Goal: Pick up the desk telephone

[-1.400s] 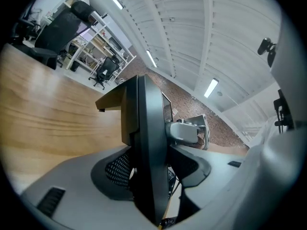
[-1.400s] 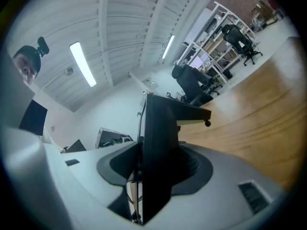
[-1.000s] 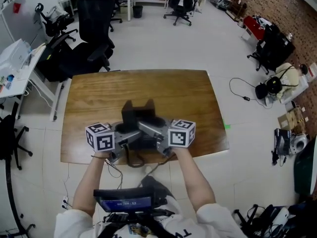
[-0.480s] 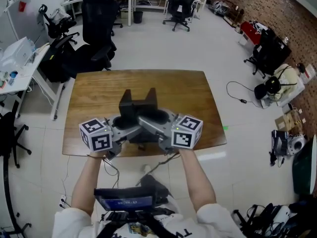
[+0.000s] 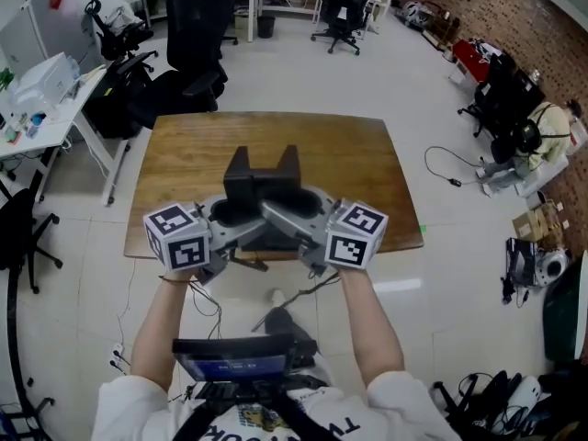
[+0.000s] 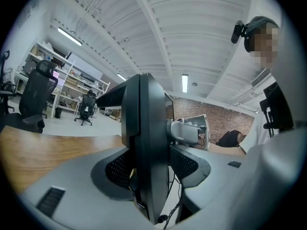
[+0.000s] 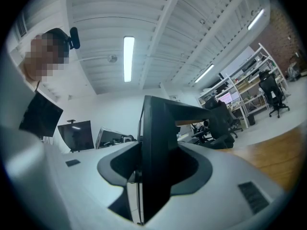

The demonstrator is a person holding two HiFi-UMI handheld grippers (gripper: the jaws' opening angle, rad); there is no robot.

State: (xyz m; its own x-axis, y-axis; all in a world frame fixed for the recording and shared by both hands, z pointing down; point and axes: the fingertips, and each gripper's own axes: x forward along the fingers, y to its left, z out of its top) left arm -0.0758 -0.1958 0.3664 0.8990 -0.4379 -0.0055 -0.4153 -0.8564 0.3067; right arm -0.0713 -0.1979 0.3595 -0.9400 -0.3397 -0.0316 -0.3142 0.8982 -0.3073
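Observation:
The desk telephone (image 5: pixel 263 180) is black and angular, and it hangs in the air over the near part of the wooden table (image 5: pixel 184 154). My left gripper (image 5: pixel 241 220) is shut on its left side and my right gripper (image 5: pixel 287 220) is shut on its right side. In the left gripper view the telephone (image 6: pixel 146 128) stands edge-on, with both pads of the left gripper (image 6: pixel 151 164) pressed on it. The right gripper view shows the same: the telephone (image 7: pixel 158 138) is clamped in the right gripper (image 7: pixel 153 169). A thin cord (image 5: pixel 241 260) dangles from the telephone's near end.
Black office chairs (image 5: pixel 197 26) stand beyond the table's far edge. A white desk (image 5: pixel 46 108) with clutter is at the left. Bags and a chair (image 5: pixel 501 90) line the brick wall at the right, and a cable (image 5: pixel 450 177) lies on the floor near them.
Both grippers have risen together with the telephone clamped between them. The telephone has come up off the table and both grippers have rolled a little.

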